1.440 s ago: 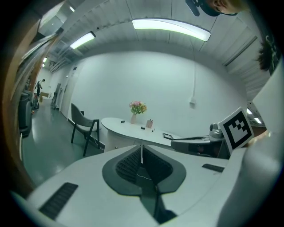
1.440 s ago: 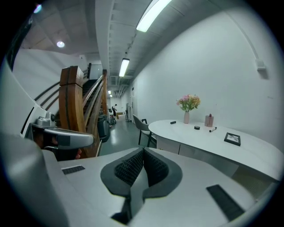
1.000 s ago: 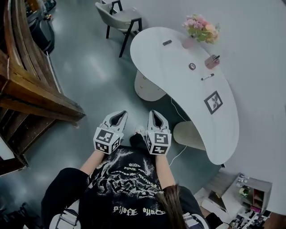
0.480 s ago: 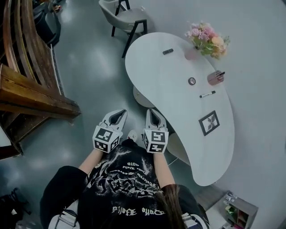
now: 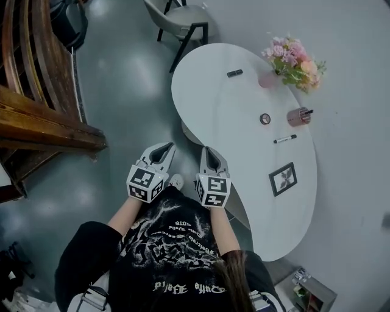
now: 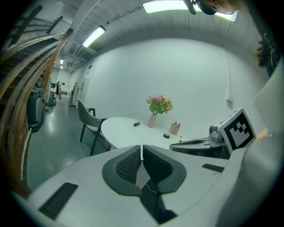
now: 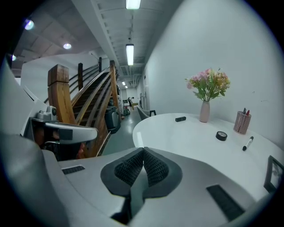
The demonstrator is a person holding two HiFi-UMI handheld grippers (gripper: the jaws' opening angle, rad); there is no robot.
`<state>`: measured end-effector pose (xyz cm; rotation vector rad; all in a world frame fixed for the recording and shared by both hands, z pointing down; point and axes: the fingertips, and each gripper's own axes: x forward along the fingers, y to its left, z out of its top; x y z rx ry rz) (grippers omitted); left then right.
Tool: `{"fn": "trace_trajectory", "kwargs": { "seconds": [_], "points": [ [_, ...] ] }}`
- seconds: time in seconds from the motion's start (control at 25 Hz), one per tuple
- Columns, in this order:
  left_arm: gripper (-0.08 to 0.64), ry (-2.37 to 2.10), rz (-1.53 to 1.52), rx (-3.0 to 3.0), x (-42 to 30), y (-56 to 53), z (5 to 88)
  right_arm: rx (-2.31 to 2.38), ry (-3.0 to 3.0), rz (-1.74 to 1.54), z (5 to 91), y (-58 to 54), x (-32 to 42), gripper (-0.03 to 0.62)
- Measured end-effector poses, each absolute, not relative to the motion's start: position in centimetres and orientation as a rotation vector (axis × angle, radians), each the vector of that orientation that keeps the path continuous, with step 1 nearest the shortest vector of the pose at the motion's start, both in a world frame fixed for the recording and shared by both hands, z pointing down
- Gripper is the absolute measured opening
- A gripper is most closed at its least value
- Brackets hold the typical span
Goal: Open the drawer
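No drawer shows in any view. Both grippers are held side by side in front of the person's chest, over the grey floor. My left gripper (image 5: 159, 150) is shut with nothing between its pads (image 6: 133, 160). My right gripper (image 5: 209, 152) is also shut and empty, its pads (image 7: 153, 166) meeting at the tip. It hangs just short of the near edge of a white curved table (image 5: 231, 103). In the left gripper view the table (image 6: 122, 128) lies ahead, with the right gripper (image 6: 199, 145) at the right.
On the table stand a vase of flowers (image 5: 291, 56), a pink pen holder (image 5: 298, 116), a tape roll (image 5: 265, 119), a marker (image 5: 284, 139), a small black object (image 5: 234, 73) and a picture frame (image 5: 282, 178). A chair (image 5: 183, 17) stands beyond. A wooden staircase (image 5: 36, 116) fills the left.
The person has walked towards the table, which now lies closer to the right gripper. Both grippers moved along together and stayed shut.
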<state>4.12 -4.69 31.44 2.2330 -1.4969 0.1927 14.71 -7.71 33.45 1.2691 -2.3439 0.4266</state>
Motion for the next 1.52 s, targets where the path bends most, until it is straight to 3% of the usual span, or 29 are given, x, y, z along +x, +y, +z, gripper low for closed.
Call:
{"fn": "trace_trajectory", "kwargs": {
  "seconds": [0.56,1.52],
  "points": [
    [0.031,-1.397,0.194,2.247,1.3,-5.9,32.7,1.434,-2.238,0.374,34.2,-6.6,11.8,0.025],
    [0.031,-1.363,0.257,2.329,-1.2,-11.5,43.7,1.536,-2.216,0.415,43.9,-10.0,7.6,0.025]
  ]
}}
